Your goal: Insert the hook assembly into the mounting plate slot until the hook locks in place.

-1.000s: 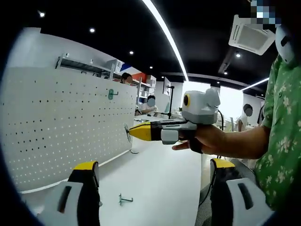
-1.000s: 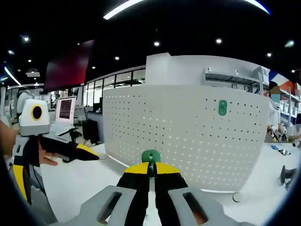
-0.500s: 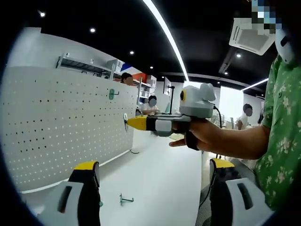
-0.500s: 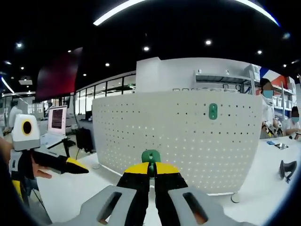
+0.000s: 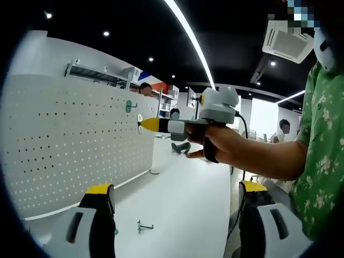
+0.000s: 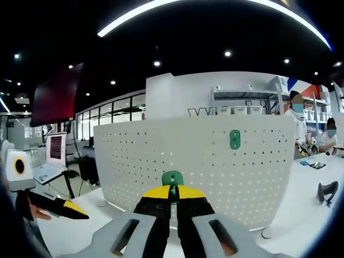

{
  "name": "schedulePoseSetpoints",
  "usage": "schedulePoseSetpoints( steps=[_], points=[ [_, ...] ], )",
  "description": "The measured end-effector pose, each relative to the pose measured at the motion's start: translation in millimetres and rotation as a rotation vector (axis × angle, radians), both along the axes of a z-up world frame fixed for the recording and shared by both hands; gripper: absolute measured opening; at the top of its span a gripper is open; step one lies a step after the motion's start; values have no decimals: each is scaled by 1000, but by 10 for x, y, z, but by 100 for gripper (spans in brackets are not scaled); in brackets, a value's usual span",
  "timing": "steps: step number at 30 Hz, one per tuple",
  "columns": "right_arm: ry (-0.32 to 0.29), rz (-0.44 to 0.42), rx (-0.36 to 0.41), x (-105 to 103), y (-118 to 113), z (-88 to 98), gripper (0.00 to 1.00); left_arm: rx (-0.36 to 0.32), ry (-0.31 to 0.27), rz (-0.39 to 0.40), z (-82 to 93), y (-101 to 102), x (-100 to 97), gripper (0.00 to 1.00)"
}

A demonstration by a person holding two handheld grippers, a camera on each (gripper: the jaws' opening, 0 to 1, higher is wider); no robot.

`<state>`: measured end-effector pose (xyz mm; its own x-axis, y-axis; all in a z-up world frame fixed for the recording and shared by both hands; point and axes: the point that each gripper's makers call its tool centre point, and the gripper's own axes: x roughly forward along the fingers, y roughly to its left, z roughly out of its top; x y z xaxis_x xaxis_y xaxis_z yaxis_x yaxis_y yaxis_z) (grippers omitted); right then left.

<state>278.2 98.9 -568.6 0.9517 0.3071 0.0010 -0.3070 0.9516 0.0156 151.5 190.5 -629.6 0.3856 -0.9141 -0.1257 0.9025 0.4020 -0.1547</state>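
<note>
Two hand-held tools face a white pegboard standing upright on a white counter. In the right gripper view, the right tool rises from bottom centre with its yellow-tipped jaws pressed together on a green hook piece, whose rounded top pokes up just above the jaw tips. Ahead of it, in the upper right of centre, a green mounting plate is fixed flat to the pegboard, with its long side running up and down. So the plate lies forward of the held hook and off to the upper right in this view, still well apart from it; closing that gap looks like the move to come. The left gripper view shows the same right tool from the side, at centre frame, held level in a hand, its tip aimed leftward at the board and near the plate. The left tool sits at the bottom of its own view with jaws spread wide and nothing between them, well back from the board. A small metal hook lies loose on the counter between those jaws. The right tool is plainly the nearer one to the plate.
</note>
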Motion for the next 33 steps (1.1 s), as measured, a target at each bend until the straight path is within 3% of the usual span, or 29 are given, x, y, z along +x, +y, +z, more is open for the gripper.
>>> schedulePoseSetpoints(
  steps=[15,33],
  points=[
    [-51,-53,14,232,-157,245,1,4,5,5,-6,24,18,98],
    [-90,-98,-4,549,-270,390,1,7,22,17,-73,58,100,97]
  ],
)
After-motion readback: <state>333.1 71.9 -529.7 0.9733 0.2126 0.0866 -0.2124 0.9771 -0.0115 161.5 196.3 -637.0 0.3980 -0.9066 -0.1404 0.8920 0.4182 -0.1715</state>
